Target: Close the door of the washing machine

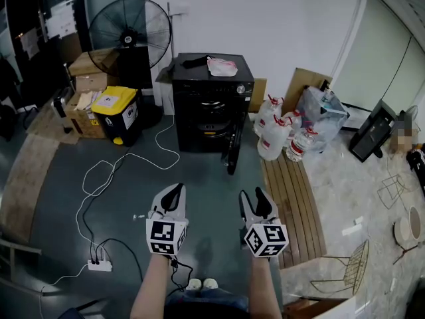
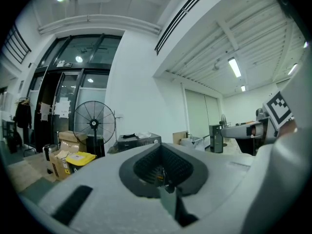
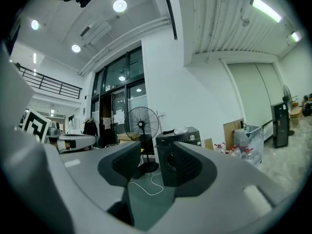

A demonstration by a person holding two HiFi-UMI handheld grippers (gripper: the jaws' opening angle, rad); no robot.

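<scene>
- My left gripper (image 1: 175,190) is clenched on nothing. My right gripper (image 1: 252,195) is released and empty.
- The washing machine (image 1: 211,105) is at 12 o'clock, its door (image 1: 232,148) open.
- The floor (image 1: 60,178) is grey, with a fan (image 1: 129,28) at 11 o'clock.

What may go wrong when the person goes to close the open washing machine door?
The white cable loops across the floor in front of the washing machine; a foot might catch it. The open door stands close to the water bottles, so a wide reach could knock them over.
</scene>
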